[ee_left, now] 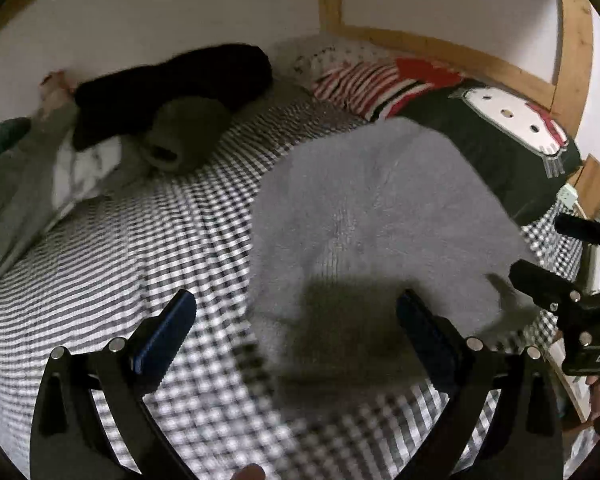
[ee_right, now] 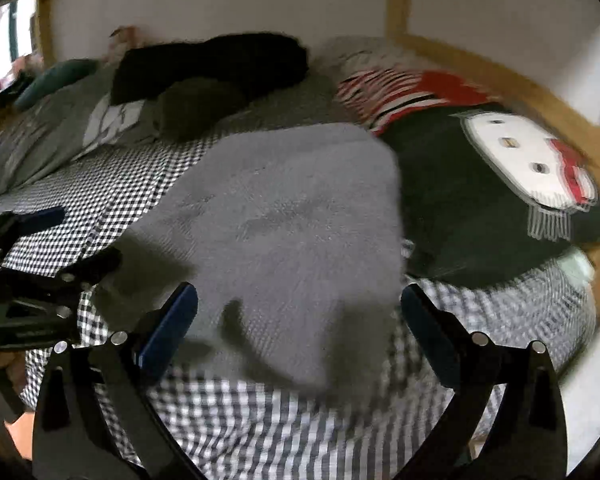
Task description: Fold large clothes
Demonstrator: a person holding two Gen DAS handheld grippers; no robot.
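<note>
A grey knitted garment [ee_left: 372, 208] lies folded on the black-and-white checked bed cover [ee_left: 132, 240]; it also shows in the right wrist view [ee_right: 284, 216]. My left gripper [ee_left: 296, 320] is open and empty, above the garment's near left edge. My right gripper [ee_right: 300, 312] is open and empty, above the garment's near edge. The right gripper also shows at the right edge of the left wrist view [ee_left: 548, 252], and the left gripper at the left edge of the right wrist view [ee_right: 60, 240]. The frames are blurred.
A black cushion with a white cat face [ee_left: 516, 128] lies right of the garment. A red-striped cloth [ee_left: 364, 80], black clothes [ee_left: 172, 84] and a green-grey pile [ee_left: 20, 184] lie toward the wall. A wooden bed frame [ee_left: 460, 52] runs behind.
</note>
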